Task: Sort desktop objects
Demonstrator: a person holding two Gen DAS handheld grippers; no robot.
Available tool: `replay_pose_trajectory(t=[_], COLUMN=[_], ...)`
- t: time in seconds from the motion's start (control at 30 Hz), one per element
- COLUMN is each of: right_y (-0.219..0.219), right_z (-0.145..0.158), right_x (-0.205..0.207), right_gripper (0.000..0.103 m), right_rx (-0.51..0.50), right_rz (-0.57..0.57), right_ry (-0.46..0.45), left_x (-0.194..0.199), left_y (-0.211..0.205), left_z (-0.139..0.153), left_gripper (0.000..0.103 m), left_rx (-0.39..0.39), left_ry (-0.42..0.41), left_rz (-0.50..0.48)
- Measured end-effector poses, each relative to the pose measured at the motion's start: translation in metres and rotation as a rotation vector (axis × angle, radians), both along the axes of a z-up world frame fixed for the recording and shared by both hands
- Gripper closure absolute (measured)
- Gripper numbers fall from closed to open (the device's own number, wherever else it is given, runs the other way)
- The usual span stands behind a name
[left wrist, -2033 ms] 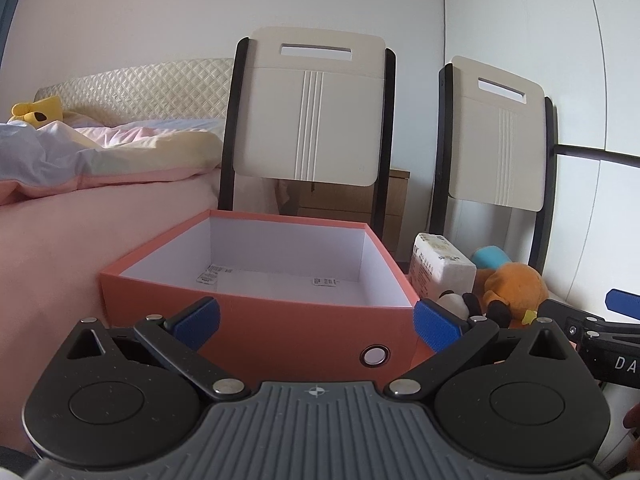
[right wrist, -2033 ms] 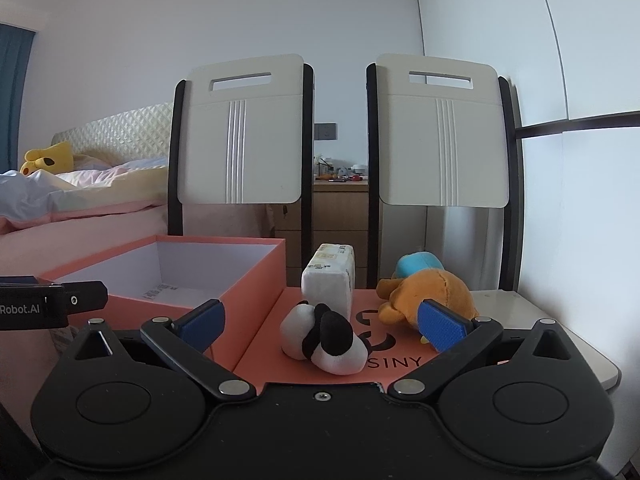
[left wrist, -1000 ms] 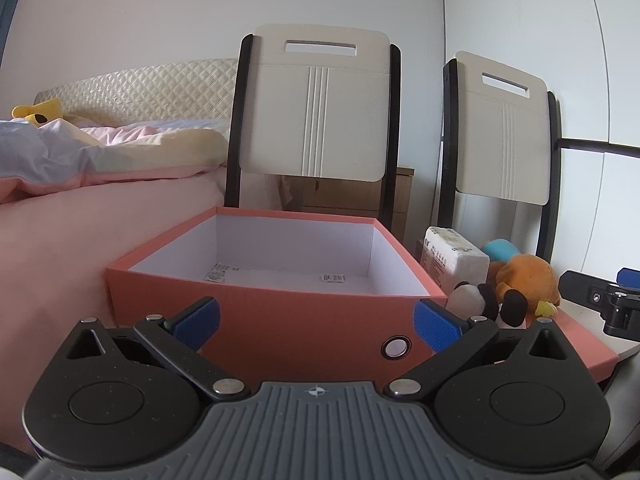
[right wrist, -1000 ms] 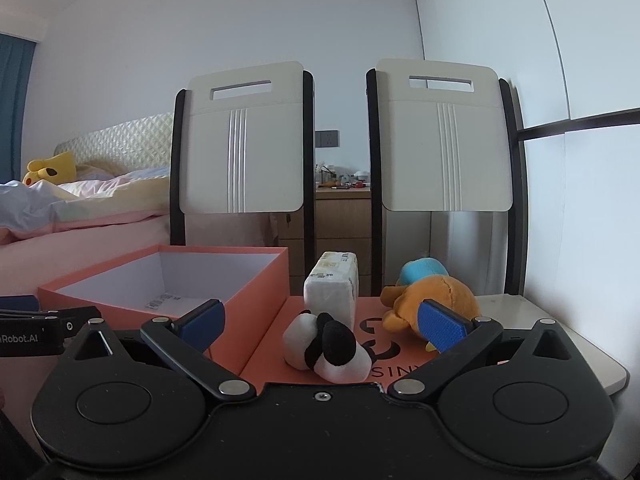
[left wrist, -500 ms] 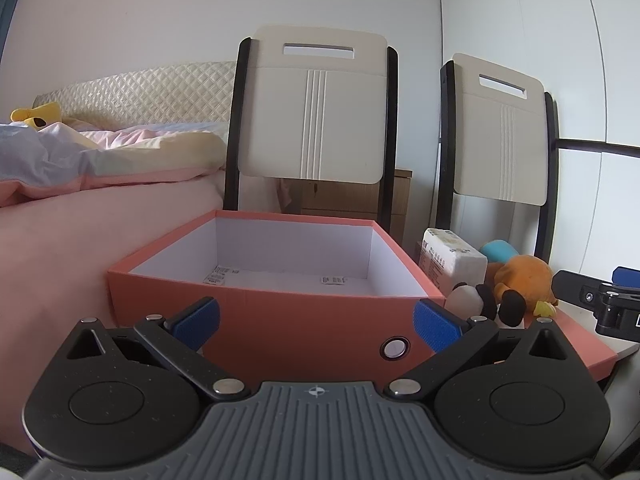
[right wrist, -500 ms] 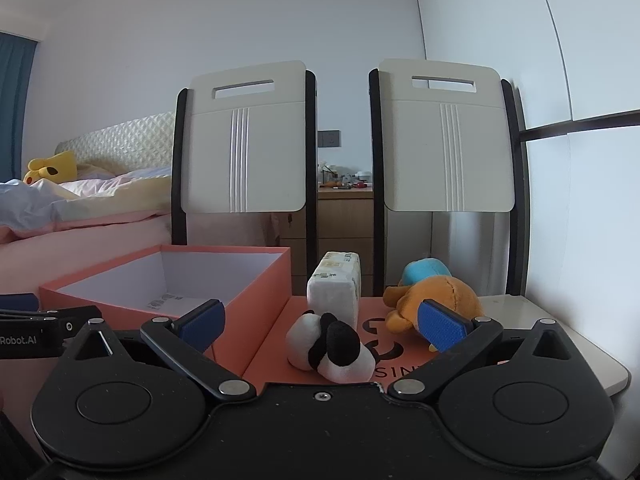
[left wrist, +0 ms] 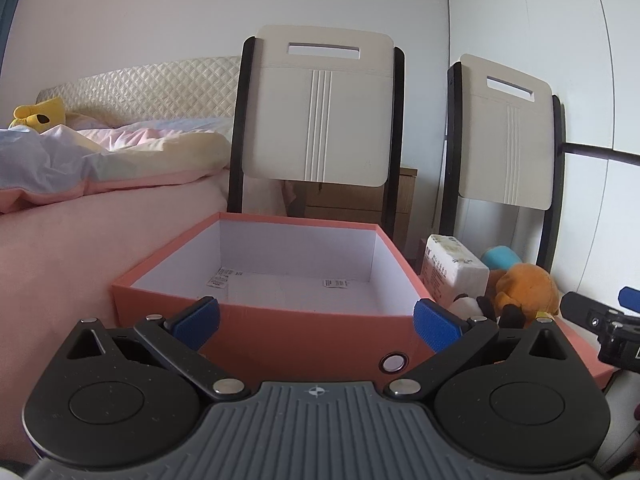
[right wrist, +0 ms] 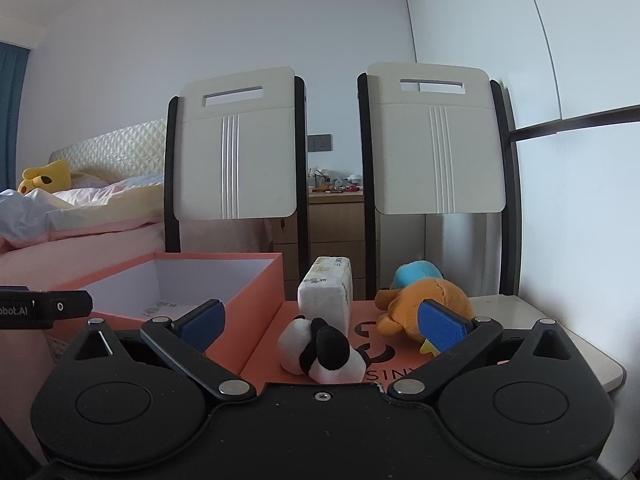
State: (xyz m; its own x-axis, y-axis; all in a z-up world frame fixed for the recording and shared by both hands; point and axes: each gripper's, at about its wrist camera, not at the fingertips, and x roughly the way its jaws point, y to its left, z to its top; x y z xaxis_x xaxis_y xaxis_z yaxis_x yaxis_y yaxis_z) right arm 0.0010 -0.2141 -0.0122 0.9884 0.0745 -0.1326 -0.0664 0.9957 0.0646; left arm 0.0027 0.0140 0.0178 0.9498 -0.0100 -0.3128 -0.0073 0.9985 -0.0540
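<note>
- Right hand-held gripper [right wrist: 322, 326]: bottom centre of the right wrist view, blue fingers spread wide, nothing between them; aimed at the toys lying ahead.
- Left hand-held gripper [left wrist: 316, 318]: bottom centre of the left wrist view, fingers likewise spread and empty, facing the near wall of the box.
- Black-and-white plush [right wrist: 320, 350]: lower centre of the right view, lying on the coral lid. Judged light, soft and compressible; best taken across the plump body rather than a limb.
- Tissue pack [right wrist: 326, 294]: just behind that plush, centre frame, standing on end. Judged light, with a slippery film wrap that yields; grip across its narrow sides, gently.
- Orange plush [right wrist: 424, 306]: right of the pack, lying on its side, with a blue plush [right wrist: 416, 272] just behind it. Both judged soft and light; pinch the bulk of the body.
- Coral box [left wrist: 320, 332]: centre of the left view, open, white inside, holding only two paper labels. Judged stiff card and the likely destination for the items.
- Coral lid [right wrist: 396, 356]: flat beneath the toys, beside the box, printed lettering partly hidden.
- Desk [right wrist: 560, 336]: pale top, bare at right of the lid.
- Two chairs [right wrist: 236, 148]: white backs, black frames, mid-frame behind the desk.
- Bed [left wrist: 80, 216]: left, pink cover, rumpled quilt, yellow plush at the headboard.
- Wooden cabinet [right wrist: 332, 220]: between the chairs, against a plain white wall.
</note>
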Motion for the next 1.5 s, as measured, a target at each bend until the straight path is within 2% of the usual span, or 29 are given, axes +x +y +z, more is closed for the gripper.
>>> replay_pose_trajectory(t=[0.2, 0.37, 0.53, 0.67, 1.07, 1.5], right_y=[-0.007, -0.014, -0.017, -0.018, -0.018, -0.018], right_z=[0.002, 0.003, 0.002, 0.001, 0.001, 0.001], right_x=[-0.001, -0.002, -0.004, -0.005, -0.004, -0.005], right_gripper=[0.001, 0.001, 0.001, 0.001, 0.001, 0.001], right_rx=[0.034, 0.073, 0.084, 0.091, 0.104, 0.104], right_rz=[-0.024, -0.040, -0.040, -0.041, -0.033, -0.037], right_ry=[-0.011, -0.018, -0.021, -0.023, -0.024, -0.026], left_x=[0.008, 0.012, 0.008, 0.007, 0.012, 0.008], left_y=[-0.012, -0.027, -0.040, -0.044, -0.047, -0.051], left_z=[0.025, 0.049, 0.062, 0.061, 0.059, 0.056], left_gripper=[0.000, 0.000, 0.000, 0.000, 0.000, 0.000], left_rx=[0.015, -0.002, -0.038, -0.072, -0.113, -0.092], left_ry=[0.045, 0.055, 0.055, 0.058, 0.113, 0.098], left_rz=[0.027, -0.013, -0.094, -0.142, -0.189, -0.244])
